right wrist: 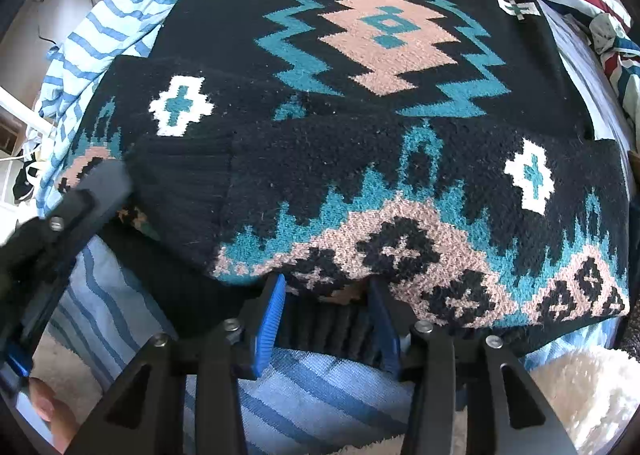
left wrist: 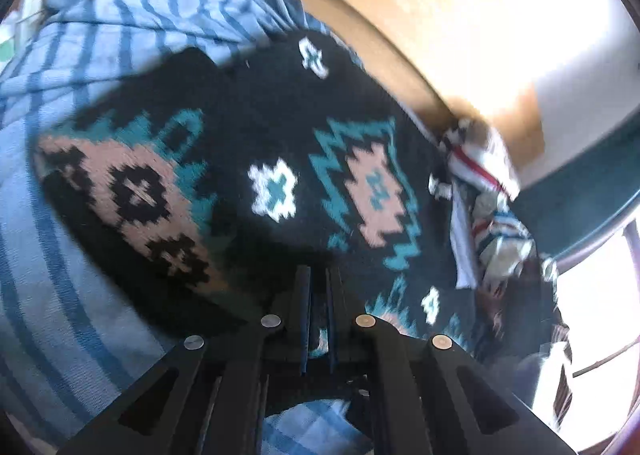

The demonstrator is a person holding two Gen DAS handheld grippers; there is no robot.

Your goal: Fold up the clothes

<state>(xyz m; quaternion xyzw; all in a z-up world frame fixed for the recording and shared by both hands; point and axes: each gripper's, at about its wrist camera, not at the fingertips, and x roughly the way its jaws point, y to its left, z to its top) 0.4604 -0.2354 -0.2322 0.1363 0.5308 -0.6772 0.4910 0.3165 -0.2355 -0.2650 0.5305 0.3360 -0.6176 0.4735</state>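
- The patterned sweater (right wrist: 384,103) lies on the striped blanket (right wrist: 304,387) of the bed, its sleeve folded across the body to narrow it.
- My right tongs (right wrist: 326,295) stand wide around the near hem, ready to lift it.
- My left tongs (left wrist: 318,279) are narrow; whether they pinch cloth I cannot tell.

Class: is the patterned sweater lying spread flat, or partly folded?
Partly folded: the sweater has a sleeve doubled across its body.

1. The left gripper (left wrist: 319,275) has its two dark fingers drawn nearly together, only a thin slit between them.
2. The right gripper (right wrist: 328,287) holds its blue-padded fingers (right wrist: 272,319) well apart.
3. In the right wrist view, the left gripper reaches in at the left edge.
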